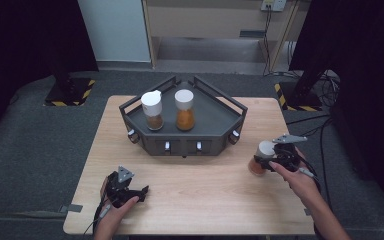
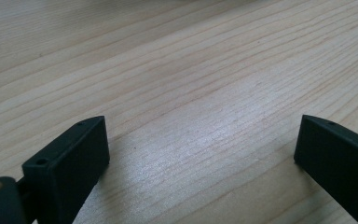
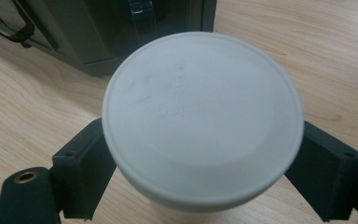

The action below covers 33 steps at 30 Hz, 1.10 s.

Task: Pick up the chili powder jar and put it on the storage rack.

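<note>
White-capped spice jar (image 1: 261, 157) between the right claw's (image 1: 263, 161) closing-in jaws; left claw (image 2: 200, 149) spread, empty.

1. The table (image 1: 190, 195) is pale wood with a fine straight grain, smooth with a soft sheen.
2. The spice jar (image 1: 260, 159) in the right gripper (image 1: 269, 161) has a clear body; its white lid (image 3: 203, 116) looks like matt plastic, faintly scuffed.
3. The jaws of the left gripper (image 2: 200, 154) are matt black plastic with finely ribbed pads.
4. The rack (image 1: 215, 117) looks like dark grey matt metal or plastic.
5. The floor (image 1: 25, 150) is rough grey carpet.
</note>
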Available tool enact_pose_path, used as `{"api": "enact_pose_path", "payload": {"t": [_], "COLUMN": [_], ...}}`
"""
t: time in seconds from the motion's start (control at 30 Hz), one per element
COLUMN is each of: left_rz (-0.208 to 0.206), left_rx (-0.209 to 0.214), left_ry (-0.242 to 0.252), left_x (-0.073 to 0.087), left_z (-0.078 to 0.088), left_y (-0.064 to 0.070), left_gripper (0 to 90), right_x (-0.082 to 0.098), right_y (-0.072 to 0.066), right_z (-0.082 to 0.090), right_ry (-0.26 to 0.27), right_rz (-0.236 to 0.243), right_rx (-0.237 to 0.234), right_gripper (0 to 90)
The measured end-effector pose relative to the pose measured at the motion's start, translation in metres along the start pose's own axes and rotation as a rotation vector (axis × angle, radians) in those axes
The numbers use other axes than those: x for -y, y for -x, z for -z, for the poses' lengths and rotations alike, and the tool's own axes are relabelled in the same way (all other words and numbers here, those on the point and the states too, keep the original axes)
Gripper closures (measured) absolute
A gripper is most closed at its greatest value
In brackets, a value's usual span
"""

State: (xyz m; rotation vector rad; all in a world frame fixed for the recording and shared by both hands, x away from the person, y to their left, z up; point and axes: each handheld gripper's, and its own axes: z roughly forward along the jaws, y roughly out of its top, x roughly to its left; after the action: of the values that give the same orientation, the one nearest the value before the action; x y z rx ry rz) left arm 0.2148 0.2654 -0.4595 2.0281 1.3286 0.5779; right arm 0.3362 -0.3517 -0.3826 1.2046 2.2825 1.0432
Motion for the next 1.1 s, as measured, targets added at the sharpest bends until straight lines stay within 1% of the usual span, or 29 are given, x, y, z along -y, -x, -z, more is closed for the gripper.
{"api": "enact_pose_path", "payload": {"t": [0.63, 0.7, 0.8, 0.93, 1.1], "left_rz": [0.000, 0.001, 0.000, 0.000, 0.000], "left_rx": [0.000, 0.000, 0.000, 0.000, 0.000], "left_ry": [0.000, 0.000, 0.000, 0.000, 0.000], "left_x": [0.0000, 0.0000, 0.0000, 0.0000, 0.0000], "left_z": [0.0000, 0.0000, 0.0000, 0.0000, 0.0000], "left_y": [0.0001, 0.0001, 0.0001, 0.0001, 0.0001], "left_gripper": [1.7, 1.7, 1.7, 1.7, 1.7], "right_x": [-0.0022, -0.0018, -0.0014, -0.0011, -0.0030], "right_y": [-0.0012, -0.0010, -0.0008, -0.0009, -0.0038], "right_z": [-0.0007, -0.0008, -0.0012, -0.0001, 0.0009], "right_ry": [0.013, 0.013, 0.009, 0.009, 0.002], "right_rz": [0.000, -0.001, -0.004, 0.005, 0.012], "right_rx": [0.004, 0.003, 0.001, -0.002, 0.004], "right_gripper": [24.3, 27.3, 29.4, 33.6, 34.0]}}
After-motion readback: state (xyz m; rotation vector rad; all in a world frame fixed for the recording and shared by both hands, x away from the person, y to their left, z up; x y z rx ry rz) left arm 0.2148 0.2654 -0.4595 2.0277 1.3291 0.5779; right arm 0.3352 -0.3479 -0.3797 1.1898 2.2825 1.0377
